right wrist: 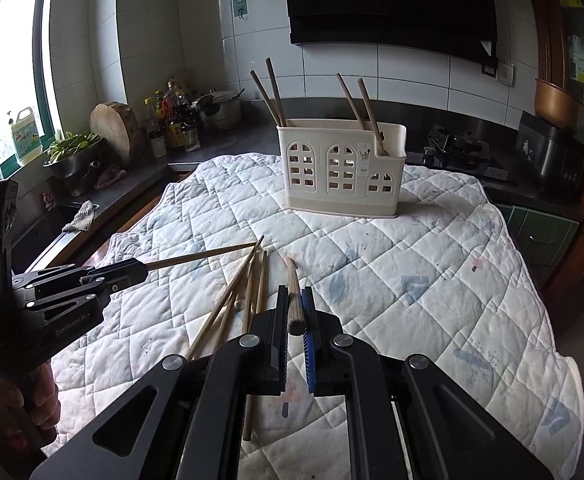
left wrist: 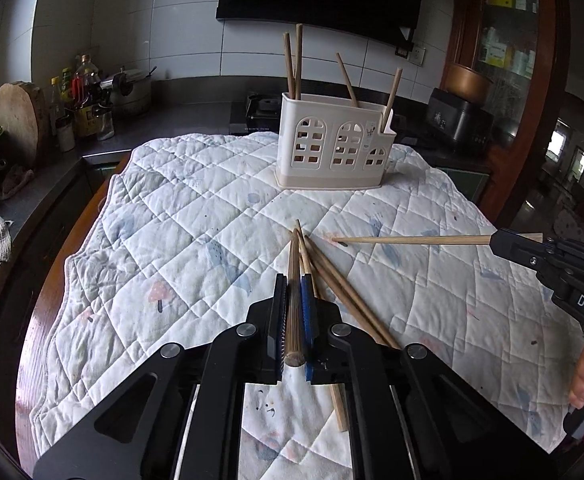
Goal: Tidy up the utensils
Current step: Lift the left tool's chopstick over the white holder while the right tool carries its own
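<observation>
straight ahead of both grippers, beyond the loose chopsticks [left wrist: 332, 280], stands the utensil holder [left wrist: 332, 148] on the quilt [left wrist: 172, 216]. left gripper [left wrist: 294, 300] is clamped on one chopstick [left wrist: 293, 264] lying along its fingers; right gripper [right wrist: 294, 308] likewise pinches another chopstick [right wrist: 293, 288], neither clearly nearer.

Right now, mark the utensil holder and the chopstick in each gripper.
utensil holder [left wrist: 332, 148], left wrist view, front wall.
left gripper's chopstick [left wrist: 293, 264], left wrist view, shaft.
right gripper's chopstick [right wrist: 293, 286], right wrist view, shaft.
</observation>
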Demonstrator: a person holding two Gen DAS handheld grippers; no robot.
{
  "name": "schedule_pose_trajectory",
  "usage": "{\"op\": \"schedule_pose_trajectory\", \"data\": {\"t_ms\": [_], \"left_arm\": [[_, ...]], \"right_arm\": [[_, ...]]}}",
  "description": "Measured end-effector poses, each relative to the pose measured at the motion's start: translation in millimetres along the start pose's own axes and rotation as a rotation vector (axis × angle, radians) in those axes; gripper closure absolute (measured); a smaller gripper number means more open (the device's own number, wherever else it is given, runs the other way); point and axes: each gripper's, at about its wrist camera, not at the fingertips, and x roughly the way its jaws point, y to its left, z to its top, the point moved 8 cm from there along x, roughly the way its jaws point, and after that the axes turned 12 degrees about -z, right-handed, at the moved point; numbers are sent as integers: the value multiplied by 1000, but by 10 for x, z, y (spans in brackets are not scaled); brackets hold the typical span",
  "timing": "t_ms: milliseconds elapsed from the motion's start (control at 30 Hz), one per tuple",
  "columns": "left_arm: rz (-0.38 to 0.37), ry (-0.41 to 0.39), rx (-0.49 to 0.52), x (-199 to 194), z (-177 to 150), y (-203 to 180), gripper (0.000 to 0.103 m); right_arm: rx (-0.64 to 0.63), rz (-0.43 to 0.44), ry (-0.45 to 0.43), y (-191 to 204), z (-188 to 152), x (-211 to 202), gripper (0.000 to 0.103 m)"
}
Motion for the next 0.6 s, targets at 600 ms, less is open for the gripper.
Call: {"op": "schedule_pose_trajectory", "data": {"t_ms": [600], "left_arm": [[-73,-22,79,27,932,-11,98]], "right_arm": [[-42,-87,-48,-646,1543,77,97]]}}
